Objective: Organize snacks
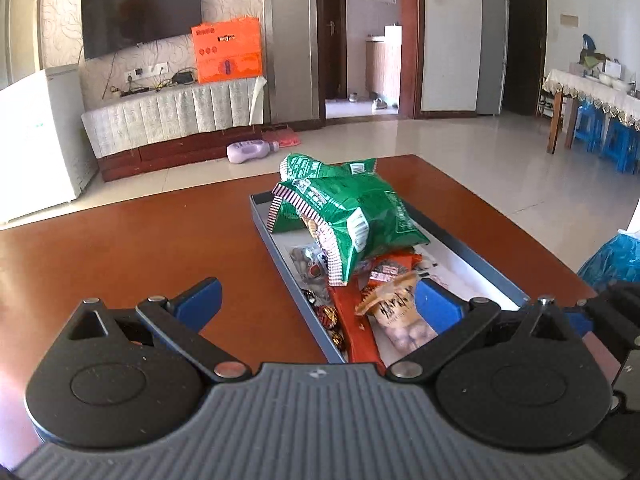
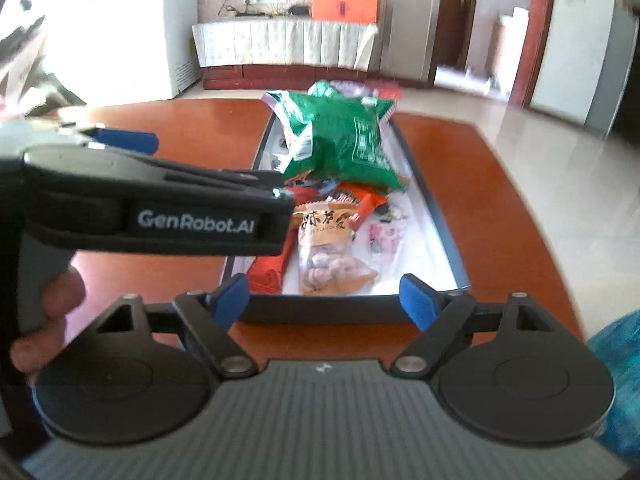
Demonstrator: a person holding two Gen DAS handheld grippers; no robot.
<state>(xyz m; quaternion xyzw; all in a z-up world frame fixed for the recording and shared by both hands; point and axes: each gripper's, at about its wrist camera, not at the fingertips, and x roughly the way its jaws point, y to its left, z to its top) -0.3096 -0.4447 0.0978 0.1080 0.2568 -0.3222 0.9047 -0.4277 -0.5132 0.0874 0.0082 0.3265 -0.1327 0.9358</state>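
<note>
Two grippers hung over the reddish-brown wooden table (image 1: 120,248), whose bare top lay broad to the left of the long shallow grey-walled tray (image 2: 436,216). The left gripper (image 1: 316,300) was spread wide, holding nothing, its right finger over the tray's near end beside the clear nut packet (image 1: 404,320). The right gripper (image 2: 324,300) gaped empty before the tray's near wall. Crinkled green snack bags (image 2: 344,140) were heaped at the far end.
</note>
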